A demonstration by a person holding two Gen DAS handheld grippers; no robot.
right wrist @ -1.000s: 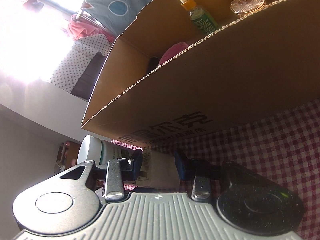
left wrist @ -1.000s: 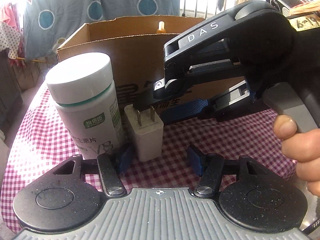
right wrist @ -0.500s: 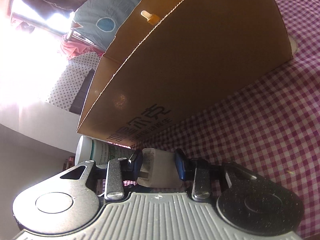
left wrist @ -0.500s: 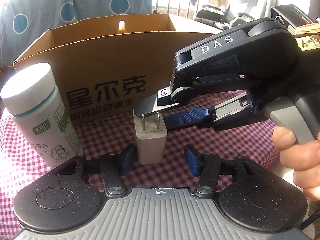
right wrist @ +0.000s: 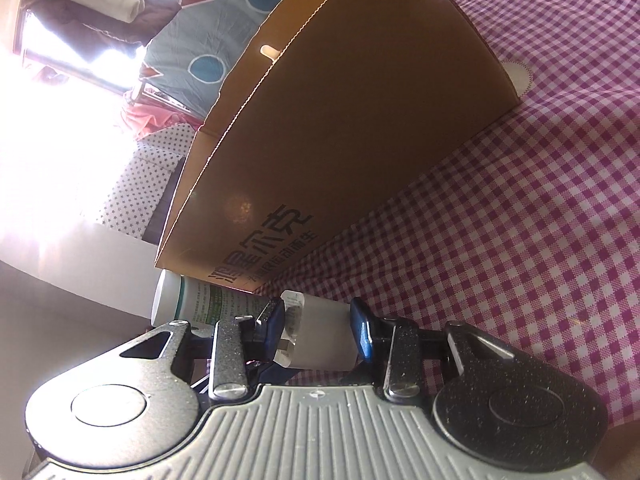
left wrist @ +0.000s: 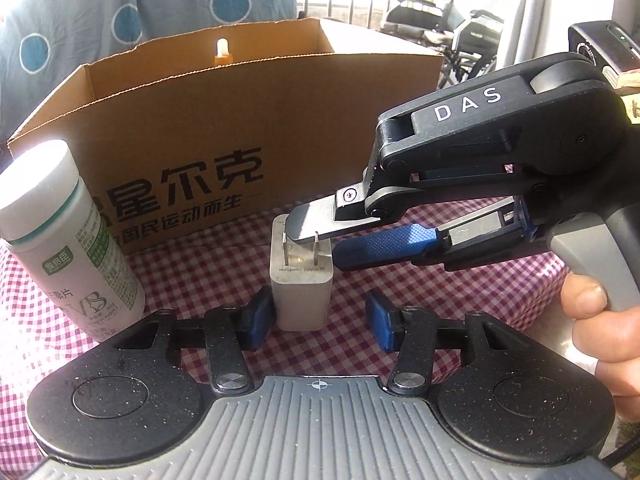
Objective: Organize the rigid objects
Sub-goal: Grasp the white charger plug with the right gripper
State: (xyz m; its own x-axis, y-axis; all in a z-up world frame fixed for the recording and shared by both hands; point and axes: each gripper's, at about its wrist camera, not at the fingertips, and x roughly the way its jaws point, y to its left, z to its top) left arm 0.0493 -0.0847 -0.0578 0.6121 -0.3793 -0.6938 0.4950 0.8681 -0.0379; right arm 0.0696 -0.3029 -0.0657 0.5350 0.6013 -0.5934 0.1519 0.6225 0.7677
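White charger plug point(left wrist: 301, 284) stands upright on the checked counter point(left wrist: 460, 280), prongs up, just in front of the cardboard box point(left wrist: 248, 120). Right tongs point(left wrist: 316, 236) clenched across its top and bottom ends from the right, likely to steady it or hand it over. Left tongs point(left wrist: 316, 316) are closing around the plug's base: left pad looks to touch it, right pad clearly apart, so no grip yet. The wrist view is skewed, so the right grip is probably firm but hard to confirm point(right wrist: 320, 330). Vitamin bottle point(left wrist: 60, 240) stands left of the plug, near the box front. A dropper bottle tip point(left wrist: 223, 49) shows inside the box. The box's near wall stands between plug and interior; the plug has to clear it.
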